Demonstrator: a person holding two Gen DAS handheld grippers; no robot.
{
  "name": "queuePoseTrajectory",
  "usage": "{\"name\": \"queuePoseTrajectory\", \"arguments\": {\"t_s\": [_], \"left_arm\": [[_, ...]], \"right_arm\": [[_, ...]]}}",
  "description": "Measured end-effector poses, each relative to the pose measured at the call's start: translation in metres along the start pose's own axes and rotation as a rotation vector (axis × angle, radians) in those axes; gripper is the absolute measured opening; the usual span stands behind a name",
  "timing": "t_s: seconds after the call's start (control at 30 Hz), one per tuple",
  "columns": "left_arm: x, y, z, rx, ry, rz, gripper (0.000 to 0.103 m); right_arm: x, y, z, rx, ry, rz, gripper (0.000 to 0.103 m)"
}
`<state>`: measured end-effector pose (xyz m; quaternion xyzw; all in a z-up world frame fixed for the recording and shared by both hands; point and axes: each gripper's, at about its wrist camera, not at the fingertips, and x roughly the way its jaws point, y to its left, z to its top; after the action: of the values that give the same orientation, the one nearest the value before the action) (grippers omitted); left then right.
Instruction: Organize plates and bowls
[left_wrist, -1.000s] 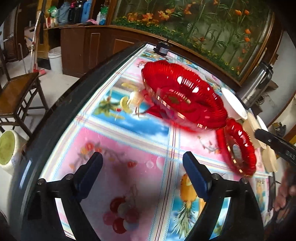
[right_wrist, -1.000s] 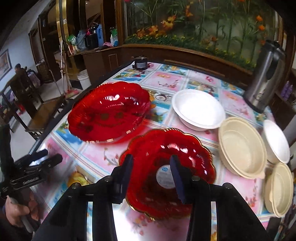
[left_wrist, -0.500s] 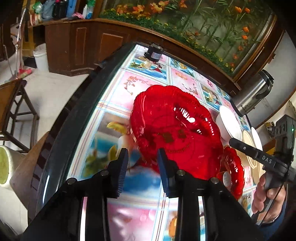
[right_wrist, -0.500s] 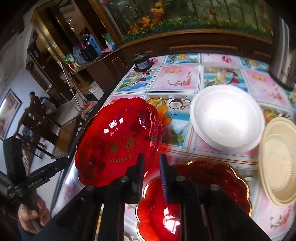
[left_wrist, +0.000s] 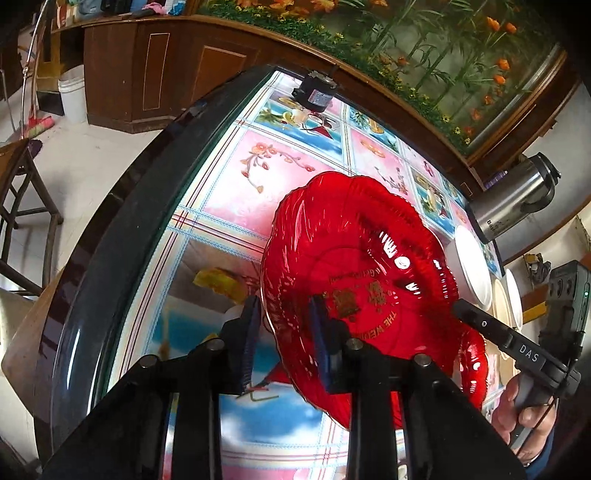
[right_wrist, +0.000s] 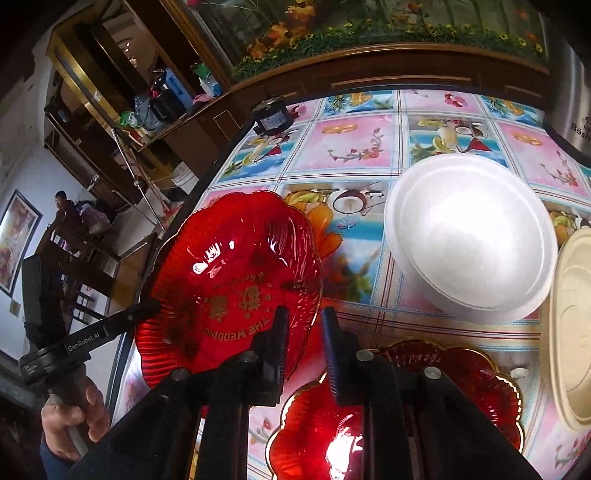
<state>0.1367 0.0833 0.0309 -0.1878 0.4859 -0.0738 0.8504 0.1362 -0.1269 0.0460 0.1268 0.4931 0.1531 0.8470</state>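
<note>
Sorting is only just being started, judging by how the dishes are lying. One big red plate (left_wrist: 354, 273) is being held up at a tilt over the surface (left_wrist: 229, 192). Its near rim is being pinched by the left gripper (left_wrist: 284, 339), whose fingers have just been closing on it. The other side of its rim is being gripped by the right gripper (right_wrist: 303, 347), with those fingers clenched on it too. A second red plate (right_wrist: 436, 391) is lying flat just below, so the held plate is probably meant to be stacked on it. A white bowl (right_wrist: 469, 236) and a cream bowl (right_wrist: 572, 325) are waiting, apart and not yet stacked. The surface is covered by a bright fruit-picture cloth. A silver kettle (left_wrist: 517, 206), dark wood cabinets (left_wrist: 155, 74) and a big flower picture (left_wrist: 424, 44) are seen behind.
</note>
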Motion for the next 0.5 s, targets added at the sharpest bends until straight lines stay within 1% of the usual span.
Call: {"name": "queuePoseTrajectory", "arguments": {"t_s": [0.03,0.07,0.1,0.17,0.27,0.5], "left_arm": [[0.001,0.000,0.000,0.000,-0.003,0.008,0.018],[0.002,0.000,-0.001,-0.003,-0.006,0.024,0.013],[0.002,0.000,-0.002,-0.001,-0.010,0.035,0.011],[0.001,0.000,-0.004,0.007,-0.017,0.037,0.010],[-0.001,-0.002,-0.007,0.016,-0.017,0.043,0.010],[-0.025,-0.008,-0.026,0.056,-0.057,0.069,0.010]], "right_arm": [[0.002,0.001,0.001,-0.005,0.002,-0.004,0.014],[0.005,0.001,0.001,-0.016,0.006,-0.025,0.007],[0.007,0.001,0.001,-0.012,0.004,-0.037,0.007],[0.007,-0.003,0.002,0.018,-0.003,-0.020,0.006],[0.005,-0.004,0.000,0.030,-0.007,-0.022,0.006],[-0.007,-0.003,-0.013,0.054,-0.016,0.002,0.006]]}}
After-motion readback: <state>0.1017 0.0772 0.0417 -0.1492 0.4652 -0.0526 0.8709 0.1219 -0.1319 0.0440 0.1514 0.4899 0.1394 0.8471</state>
